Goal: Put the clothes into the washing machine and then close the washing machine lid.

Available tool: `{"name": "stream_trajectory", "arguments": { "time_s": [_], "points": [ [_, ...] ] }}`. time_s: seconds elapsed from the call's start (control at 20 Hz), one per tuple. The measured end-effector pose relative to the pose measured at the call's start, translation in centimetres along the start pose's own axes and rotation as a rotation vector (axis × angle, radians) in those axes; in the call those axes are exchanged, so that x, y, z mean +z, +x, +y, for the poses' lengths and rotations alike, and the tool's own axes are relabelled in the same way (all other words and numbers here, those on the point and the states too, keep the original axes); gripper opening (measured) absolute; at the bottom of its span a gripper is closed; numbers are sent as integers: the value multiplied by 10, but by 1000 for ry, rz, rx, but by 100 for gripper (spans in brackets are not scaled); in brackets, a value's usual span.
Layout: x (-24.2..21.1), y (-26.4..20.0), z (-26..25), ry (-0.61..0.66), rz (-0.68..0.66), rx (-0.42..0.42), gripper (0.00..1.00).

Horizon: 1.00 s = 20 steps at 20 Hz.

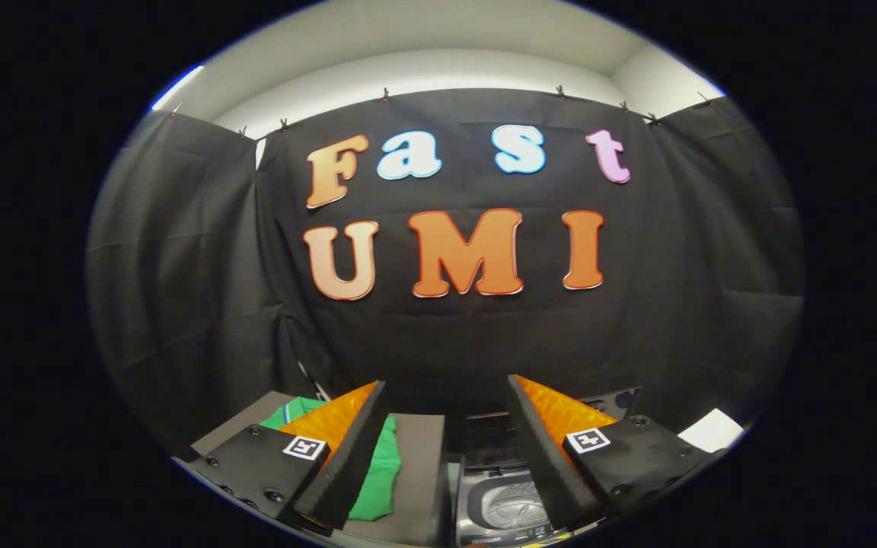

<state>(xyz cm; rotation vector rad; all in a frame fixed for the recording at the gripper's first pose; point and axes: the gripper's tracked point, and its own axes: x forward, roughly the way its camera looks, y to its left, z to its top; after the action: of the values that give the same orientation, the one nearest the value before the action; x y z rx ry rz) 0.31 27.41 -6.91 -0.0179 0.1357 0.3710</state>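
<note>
Gripper view: the claw point(446, 449) gapes wide, holding nothing. The green garment point(381, 472) lies on the grey worktop point(416, 472) at lower left, partly behind the left finger; the open washing machine point(503, 506) sits lower centre-right.

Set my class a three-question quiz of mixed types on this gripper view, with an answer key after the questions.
1. True or false: the gripper is shut on the green garment.
2. Multiple choice: the washing machine lies (A) under the garment, (B) beside the grey surface that holds the garment, low between the fingers, (C) behind the wall cloth.
3. Fill in: the machine's drum is visible from above, so its lid is ____.

Key
1. False: the fingers stand wide apart, with nothing between them.
2. B.
3. Open.
</note>
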Motion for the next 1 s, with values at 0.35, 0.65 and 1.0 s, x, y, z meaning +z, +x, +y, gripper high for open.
{"name": "stream_trajectory", "arguments": {
  "time_s": [0.35,0.65,1.0],
  "points": [
    [-50,21,122,31,120,157,99],
    [-104,31,168,8,239,193,99],
    [-165,40,178,-20,372,184,99]
  ]
}}
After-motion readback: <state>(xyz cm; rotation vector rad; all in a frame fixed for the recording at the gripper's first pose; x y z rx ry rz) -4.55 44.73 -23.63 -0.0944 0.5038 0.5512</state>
